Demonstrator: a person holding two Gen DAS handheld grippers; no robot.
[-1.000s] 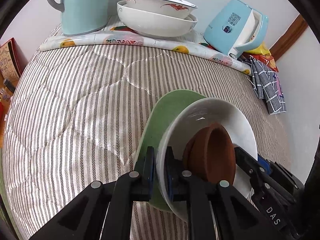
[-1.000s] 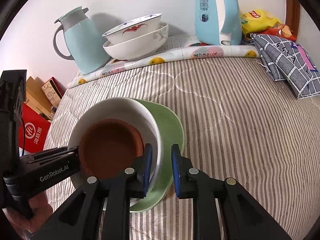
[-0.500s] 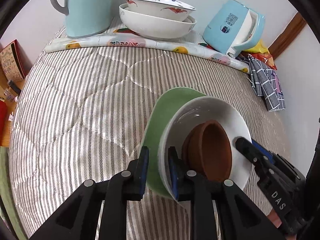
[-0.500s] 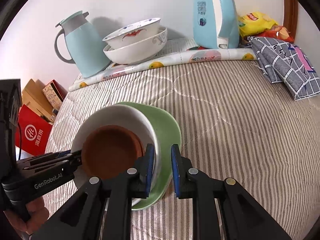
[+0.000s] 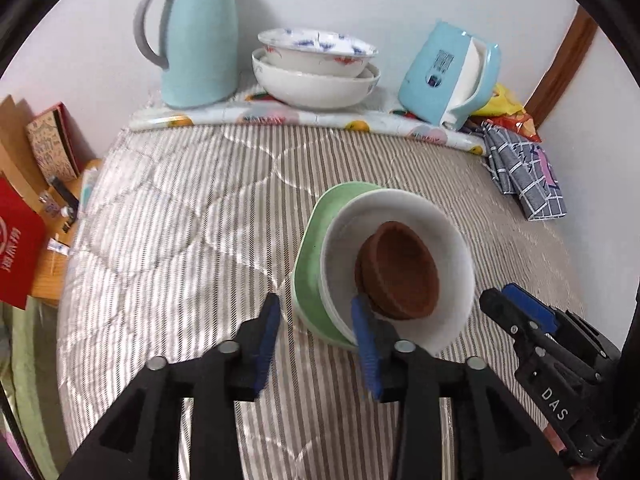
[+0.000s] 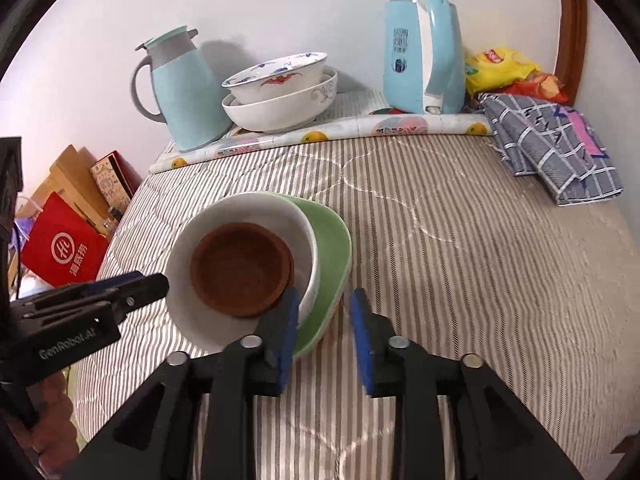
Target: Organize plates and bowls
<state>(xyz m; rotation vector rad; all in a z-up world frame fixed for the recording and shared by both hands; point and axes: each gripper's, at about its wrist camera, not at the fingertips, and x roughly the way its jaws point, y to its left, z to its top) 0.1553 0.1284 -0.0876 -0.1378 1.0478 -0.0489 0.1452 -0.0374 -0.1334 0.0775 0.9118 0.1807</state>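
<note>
A brown bowl (image 5: 400, 268) (image 6: 240, 268) sits inside a white bowl (image 5: 452, 240) (image 6: 240, 208), which rests on a green plate (image 5: 310, 256) (image 6: 334, 252) on the striped quilt. My left gripper (image 5: 316, 312) (image 6: 158, 284) straddles the stack's left rim. Its jaws are opening and the pads stand off the rim. My right gripper (image 6: 324, 306) (image 5: 498, 296) straddles the opposite rim. Its jaws are opening too, with a gap beside the green plate. Two patterned white bowls (image 5: 316, 72) (image 6: 280, 96) stand stacked at the back.
A pale blue thermos jug (image 5: 196, 48) (image 6: 184, 92) and a blue kettle (image 5: 448, 76) (image 6: 424, 56) flank the back bowls on a fruit-print mat (image 5: 280, 118). A checked cloth (image 6: 552, 148) and snack bags (image 6: 500, 68) lie far right. Boxes (image 6: 64, 248) stand past the left edge.
Both grippers were shut on the stack's rims. Their jaws have now spread and let go, and both have drawn back and up. The stack lies lower on the quilt.
</note>
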